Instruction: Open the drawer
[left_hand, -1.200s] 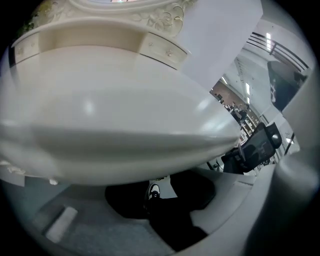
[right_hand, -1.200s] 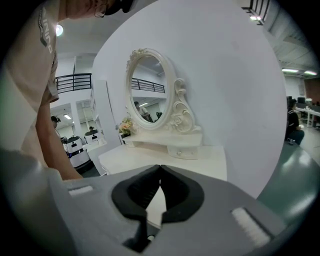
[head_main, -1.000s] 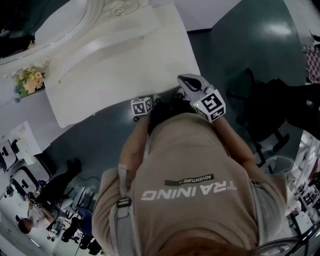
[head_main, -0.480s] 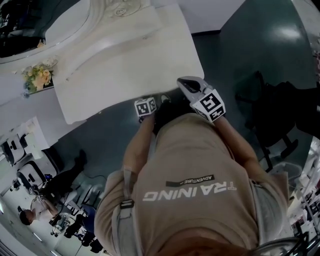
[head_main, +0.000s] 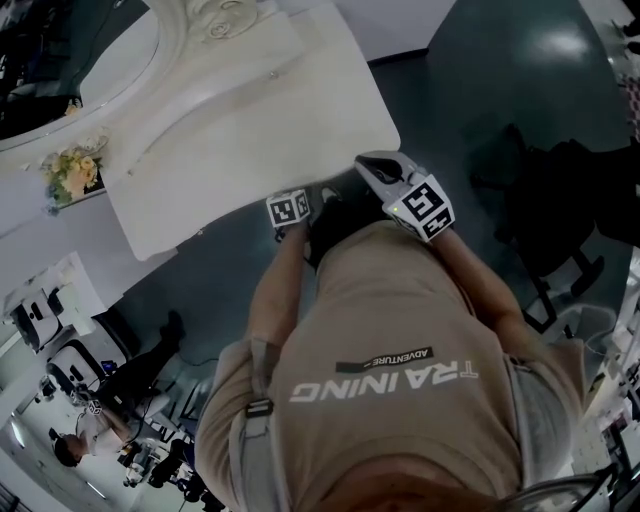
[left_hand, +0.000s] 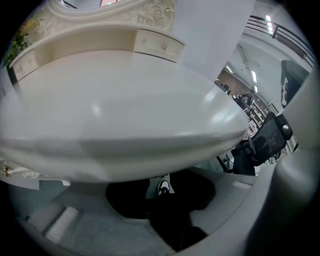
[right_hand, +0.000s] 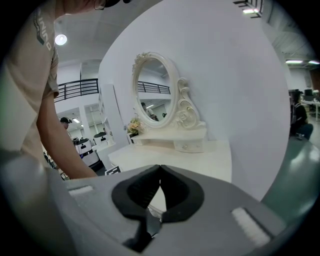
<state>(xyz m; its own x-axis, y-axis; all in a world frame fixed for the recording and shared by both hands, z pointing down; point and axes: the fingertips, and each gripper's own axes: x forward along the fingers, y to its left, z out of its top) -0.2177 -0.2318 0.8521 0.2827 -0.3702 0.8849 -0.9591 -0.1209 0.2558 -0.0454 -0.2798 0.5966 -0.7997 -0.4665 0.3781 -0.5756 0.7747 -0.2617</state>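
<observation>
Your right fingers (right_hand: 182, 195) are pressed together on nothing, with the right gripper (head_main: 378, 172) just beside the near right corner of the dressing table (head_main: 250, 130). On the left gripper (left_hand: 160, 184), your left fingers (left_hand: 125, 200) reach under the table's near lip. Their tips are hidden there, so I cannot tell whether they are spread or closed. The only drawer (right_hand: 187, 146) in sight sits at the far side beneath the mirror (right_hand: 152, 90), well apart from both grippers. It looks small, light and glossy, and probably slides easily. Pinch its little knob squarely and pull straight toward you, because painted knobs tend to slip.
</observation>
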